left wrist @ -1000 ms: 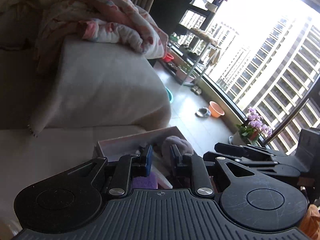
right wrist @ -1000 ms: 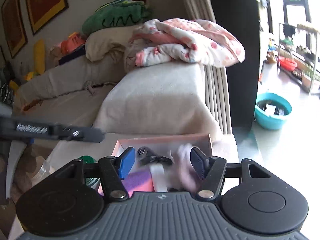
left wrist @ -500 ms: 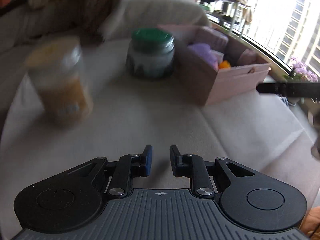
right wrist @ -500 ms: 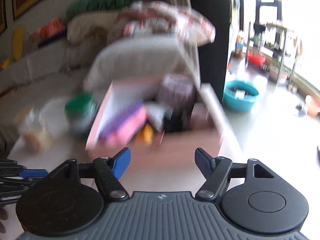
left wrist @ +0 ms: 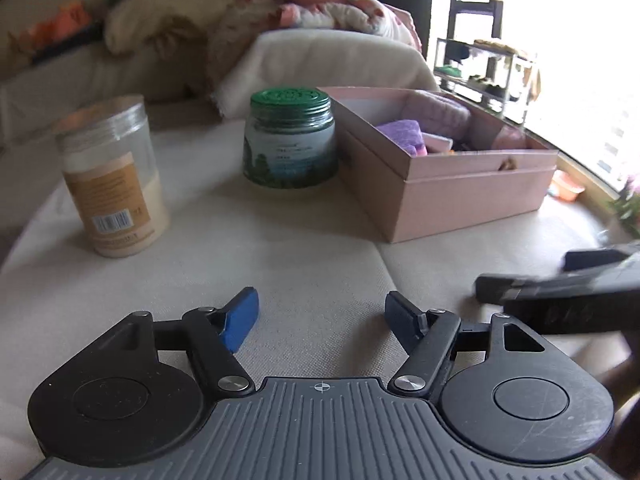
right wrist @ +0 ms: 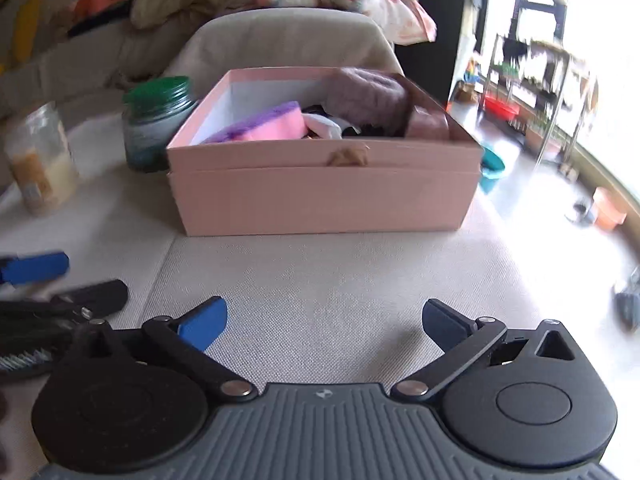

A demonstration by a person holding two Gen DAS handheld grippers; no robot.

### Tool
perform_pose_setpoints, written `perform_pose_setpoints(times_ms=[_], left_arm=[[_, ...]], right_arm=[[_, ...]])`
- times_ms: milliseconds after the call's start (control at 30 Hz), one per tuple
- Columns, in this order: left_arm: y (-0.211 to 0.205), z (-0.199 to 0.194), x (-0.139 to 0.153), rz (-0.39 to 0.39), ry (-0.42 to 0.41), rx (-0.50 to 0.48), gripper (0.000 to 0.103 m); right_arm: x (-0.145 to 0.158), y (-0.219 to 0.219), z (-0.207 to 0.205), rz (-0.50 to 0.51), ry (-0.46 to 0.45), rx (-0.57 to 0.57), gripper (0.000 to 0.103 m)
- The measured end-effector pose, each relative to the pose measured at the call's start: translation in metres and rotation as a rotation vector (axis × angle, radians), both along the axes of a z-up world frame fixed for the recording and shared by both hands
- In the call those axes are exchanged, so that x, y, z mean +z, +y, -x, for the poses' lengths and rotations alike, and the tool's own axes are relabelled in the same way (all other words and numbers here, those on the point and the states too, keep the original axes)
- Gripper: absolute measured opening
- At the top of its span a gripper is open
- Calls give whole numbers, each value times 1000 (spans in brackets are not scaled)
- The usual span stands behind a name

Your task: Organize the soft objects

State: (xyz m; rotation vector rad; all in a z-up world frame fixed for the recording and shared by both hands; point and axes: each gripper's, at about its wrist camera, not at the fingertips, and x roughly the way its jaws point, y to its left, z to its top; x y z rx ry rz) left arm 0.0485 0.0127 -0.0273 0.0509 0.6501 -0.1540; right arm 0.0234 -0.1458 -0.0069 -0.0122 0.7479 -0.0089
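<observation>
Box (right wrist: pixel 324 188), pink and open-topped, stands on the beige cushion (right wrist: pixel 328 280) straight ahead of the right gripper (right wrist: pixel 324 320), whose blue-padded fingers are spread wide with nothing between them. Inside the box lie the soft things: a purple-and-pink sponge (right wrist: pixel 264 126) toward that gripper's left, a mauve knitted piece (right wrist: pixel 368 96) at the far right, and white cloth (right wrist: pixel 324 126) between them. Left of the box, touching or just beside it, is a green-lidded jar (right wrist: pixel 154 124); farther left, a clear bottle (right wrist: pixel 40 160).

The left gripper (left wrist: pixel 320 316) is also wide apart and empty, low over the cushion. From it, the box (left wrist: pixel 460 184) sits ahead to the right, the jar (left wrist: pixel 290 136) ahead, and the bottle (left wrist: pixel 112 176) ahead to the left. The right gripper's dark body (left wrist: pixel 560 292) shows blurred at its right side.
</observation>
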Motion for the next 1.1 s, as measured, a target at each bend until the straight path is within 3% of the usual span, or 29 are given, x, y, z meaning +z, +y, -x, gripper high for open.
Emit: perform_pose_setpoints(times_ms=[333, 1100], left_arm=[[-3, -4, 0, 4, -3, 37, 76], [-3, -3, 0, 4, -3, 37, 76]], right_arm=[[-7, -3, 15, 17, -76, 8, 103], [-7, -2, 16, 16, -76, 2, 103]])
